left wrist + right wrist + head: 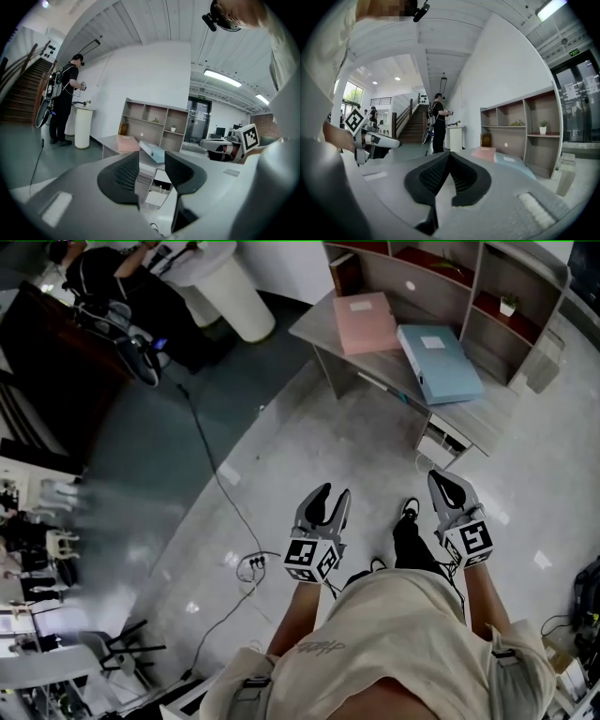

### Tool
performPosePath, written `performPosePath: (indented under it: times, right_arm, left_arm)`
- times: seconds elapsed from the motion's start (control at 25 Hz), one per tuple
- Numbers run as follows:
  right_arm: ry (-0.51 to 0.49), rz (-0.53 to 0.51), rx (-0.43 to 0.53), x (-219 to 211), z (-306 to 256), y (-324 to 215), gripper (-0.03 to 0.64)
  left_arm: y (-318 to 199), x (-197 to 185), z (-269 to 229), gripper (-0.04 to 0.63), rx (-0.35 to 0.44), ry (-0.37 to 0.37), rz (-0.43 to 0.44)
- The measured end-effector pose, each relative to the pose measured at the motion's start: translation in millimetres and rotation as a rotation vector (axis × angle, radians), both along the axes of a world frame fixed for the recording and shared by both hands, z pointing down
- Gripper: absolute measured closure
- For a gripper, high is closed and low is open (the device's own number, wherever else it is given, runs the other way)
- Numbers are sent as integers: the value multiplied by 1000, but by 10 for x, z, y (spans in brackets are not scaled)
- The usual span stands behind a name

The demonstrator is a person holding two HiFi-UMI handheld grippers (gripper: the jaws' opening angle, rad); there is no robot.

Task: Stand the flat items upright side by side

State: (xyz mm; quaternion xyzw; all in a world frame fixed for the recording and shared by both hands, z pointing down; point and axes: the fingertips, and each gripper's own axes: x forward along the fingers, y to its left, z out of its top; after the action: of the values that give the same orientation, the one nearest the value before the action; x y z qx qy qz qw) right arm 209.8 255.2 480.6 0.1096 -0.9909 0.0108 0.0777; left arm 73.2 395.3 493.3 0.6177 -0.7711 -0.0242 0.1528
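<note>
A pink flat folder (pixel 366 322) and a light blue box file (pixel 439 362) lie flat side by side on a grey desk (pixel 314 329) ahead of me. The left gripper view shows the pink folder (pixel 127 142) and the blue file (pixel 153 151) beyond its jaws. My left gripper (pixel 335 505) is open with nothing between its fingers. My right gripper (pixel 444 484) is shut and empty. Both hang over the floor, well short of the desk. The right gripper view shows the pink folder (pixel 486 152) far off.
A wooden cubby shelf (pixel 487 287) stands behind the desk, holding a small plant (pixel 507 304). A white round pedestal (pixel 230 292) and a person (pixel 65 101) stand at the far left. A cable (pixel 220 488) and power strip (pixel 253 563) lie on the floor.
</note>
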Motion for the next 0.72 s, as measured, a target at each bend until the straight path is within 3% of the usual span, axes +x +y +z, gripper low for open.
performPosePath:
  times: [0.4,0.72]
  right_arm:
    - [-52,36,-10,-465,-175,-1339,617]
    - [-64,85,-13,-521,-125,-2296,617]
  left_arm:
    - [-1305,-483,-204,407,-18,-39,47]
    - [-2370,-565,-279,407,-36,-57,117]
